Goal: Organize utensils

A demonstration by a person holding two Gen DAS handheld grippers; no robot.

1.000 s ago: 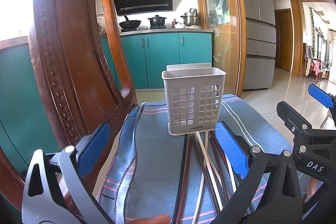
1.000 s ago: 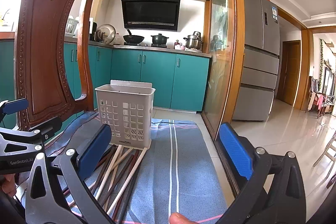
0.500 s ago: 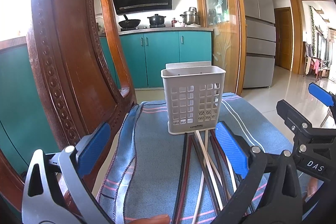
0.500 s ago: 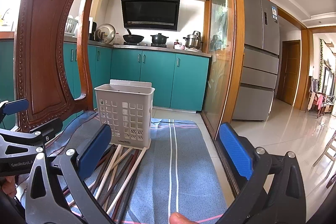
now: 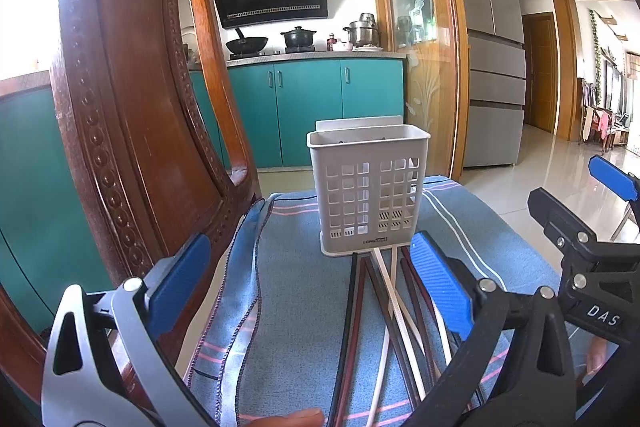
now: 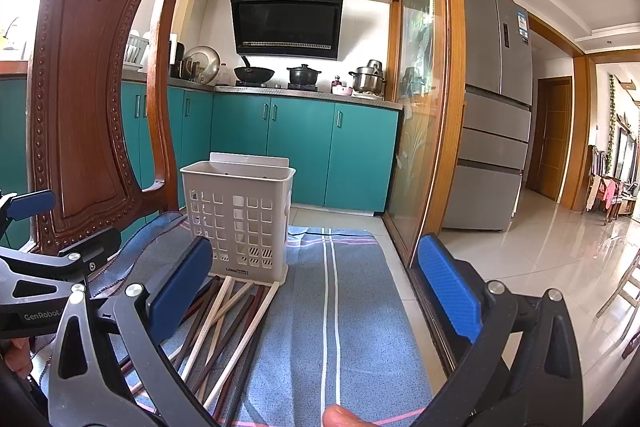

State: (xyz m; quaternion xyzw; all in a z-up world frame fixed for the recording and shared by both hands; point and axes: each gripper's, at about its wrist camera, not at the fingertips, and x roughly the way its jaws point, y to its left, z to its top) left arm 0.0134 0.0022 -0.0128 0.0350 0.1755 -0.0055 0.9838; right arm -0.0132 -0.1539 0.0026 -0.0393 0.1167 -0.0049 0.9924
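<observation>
A pale grey slotted utensil holder (image 5: 368, 191) (image 6: 238, 219) stands upright on a blue striped cloth (image 5: 296, 291) (image 6: 340, 303). Several chopsticks (image 5: 394, 311) (image 6: 224, 323), dark and cream, lie fanned out on the cloth just in front of the holder. My left gripper (image 5: 310, 281) hovers open over the cloth, short of the chopsticks' near ends, with nothing between its fingers. My right gripper (image 6: 316, 283) is open too and holds nothing, with the chopsticks under its left finger. Each gripper shows at the edge of the other's view.
A carved dark wooden chair back (image 5: 120, 115) (image 6: 92, 99) rises close on the left. The cloth's right edge (image 6: 400, 291) drops off to a tiled floor. A wooden-framed glass door (image 6: 424, 99), teal cabinets and a fridge stand behind.
The left wrist view has crept slightly toward the holder. The right gripper and the chopsticks have hardly moved. Both grippers stay open.
</observation>
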